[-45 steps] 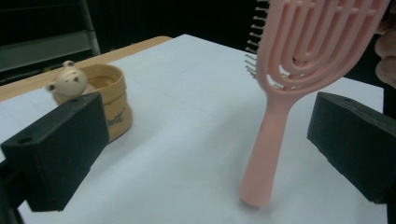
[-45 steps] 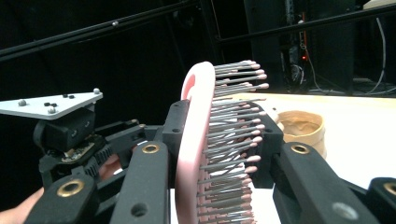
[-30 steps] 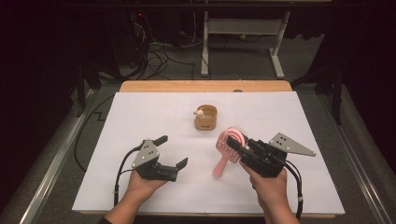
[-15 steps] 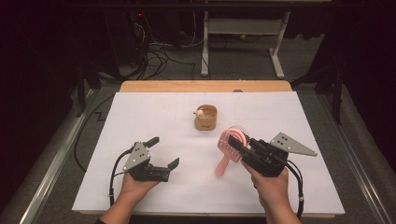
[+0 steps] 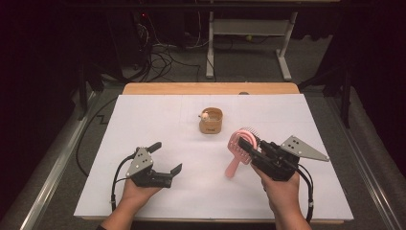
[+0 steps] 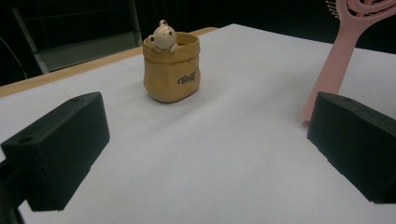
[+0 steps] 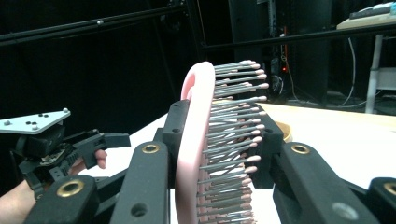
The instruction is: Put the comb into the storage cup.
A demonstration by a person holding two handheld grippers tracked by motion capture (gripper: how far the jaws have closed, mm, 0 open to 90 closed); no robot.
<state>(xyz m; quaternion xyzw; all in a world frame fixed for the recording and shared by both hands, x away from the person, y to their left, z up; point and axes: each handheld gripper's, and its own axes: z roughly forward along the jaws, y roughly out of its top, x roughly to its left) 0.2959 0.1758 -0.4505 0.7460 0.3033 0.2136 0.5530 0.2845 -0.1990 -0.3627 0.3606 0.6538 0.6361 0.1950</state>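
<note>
Pink plastic hairbrush [image 5: 242, 149] clamped by its head in right gripper [image 5: 249, 146], handle free for pot insertion; left gripper [image 5: 166, 158] jaws wide, empty.

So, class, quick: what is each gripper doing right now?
Left gripper: open, holding nothing.
Right gripper: closed on the pink hairbrush.

Black left gripper [image 5: 165, 160], black right gripper [image 5: 246, 146], grey three-cornered plates, brass-ringed screw holes, trailing black cables

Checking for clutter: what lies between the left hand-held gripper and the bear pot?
Nothing: in the high view, bare white table runs from the left hand-held gripper to the bear pot.
</note>
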